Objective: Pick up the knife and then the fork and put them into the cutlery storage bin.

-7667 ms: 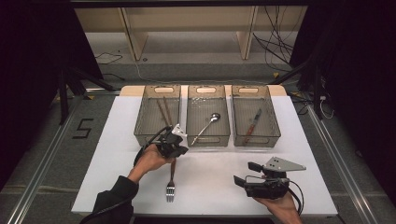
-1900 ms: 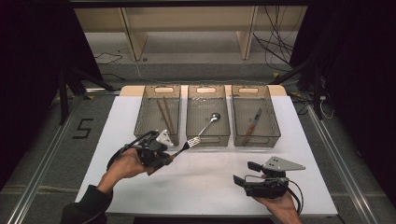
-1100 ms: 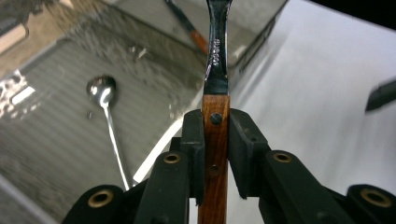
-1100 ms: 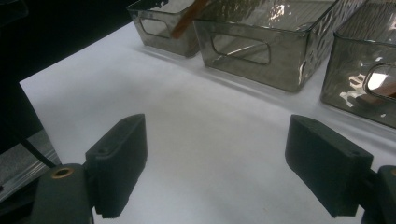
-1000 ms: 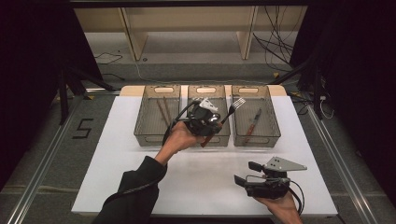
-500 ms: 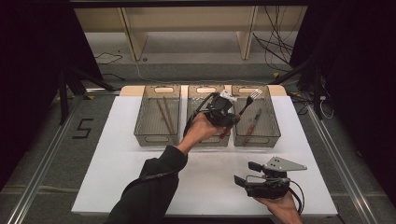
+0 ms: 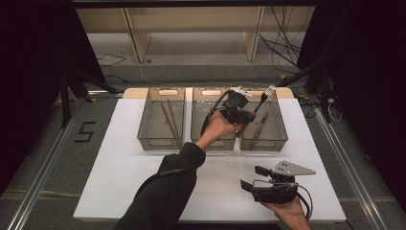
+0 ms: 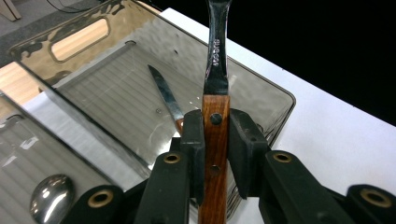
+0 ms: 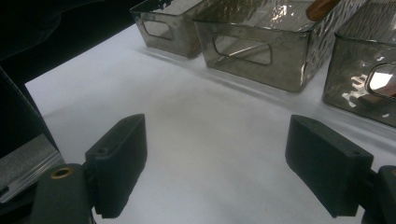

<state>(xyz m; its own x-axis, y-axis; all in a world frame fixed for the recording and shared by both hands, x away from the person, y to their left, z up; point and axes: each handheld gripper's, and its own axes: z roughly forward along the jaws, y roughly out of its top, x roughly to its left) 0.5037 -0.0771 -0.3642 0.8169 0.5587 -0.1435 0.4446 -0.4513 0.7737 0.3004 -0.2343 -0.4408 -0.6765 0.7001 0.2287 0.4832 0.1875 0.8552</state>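
Left gripper [image 7: 246, 113] fingers clamped on the fork's [image 8: 215, 102] wooden handle, held over the right-hand bin [image 7: 276, 125] with a knife [image 8: 166, 99] inside. Right gripper [image 7: 250, 178] fingers wide apart, low over the table [image 7: 119, 167].

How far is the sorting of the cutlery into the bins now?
Done: chopsticks in the left bin, a spoon in the middle bin, a knife in the right bin. In hand: the left tool grips a fork over the right bin. Left: releasing it. The right tool rests open.
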